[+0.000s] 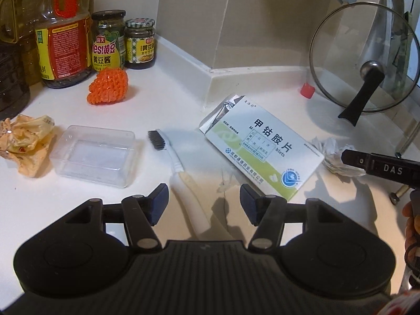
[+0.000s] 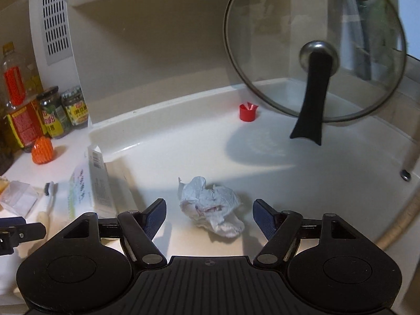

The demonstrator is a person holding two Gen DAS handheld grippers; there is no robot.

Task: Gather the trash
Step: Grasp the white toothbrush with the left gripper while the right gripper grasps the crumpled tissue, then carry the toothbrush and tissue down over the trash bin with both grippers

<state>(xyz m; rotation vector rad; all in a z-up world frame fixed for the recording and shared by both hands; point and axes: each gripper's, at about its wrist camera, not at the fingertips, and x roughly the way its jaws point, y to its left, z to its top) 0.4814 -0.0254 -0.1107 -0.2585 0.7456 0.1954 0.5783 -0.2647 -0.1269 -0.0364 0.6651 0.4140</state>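
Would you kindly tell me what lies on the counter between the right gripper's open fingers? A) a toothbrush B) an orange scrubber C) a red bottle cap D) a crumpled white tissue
D: in the right wrist view the crumpled white tissue lies on the counter between the spread fingers of the right gripper, untouched.

We read "甲钴胺片" on the white-and-green medicine box, "yes!黄豆酱" on the green-labelled sauce jar, "黄豆" on the smaller checked-lid jar, and "DAS" on the right gripper.
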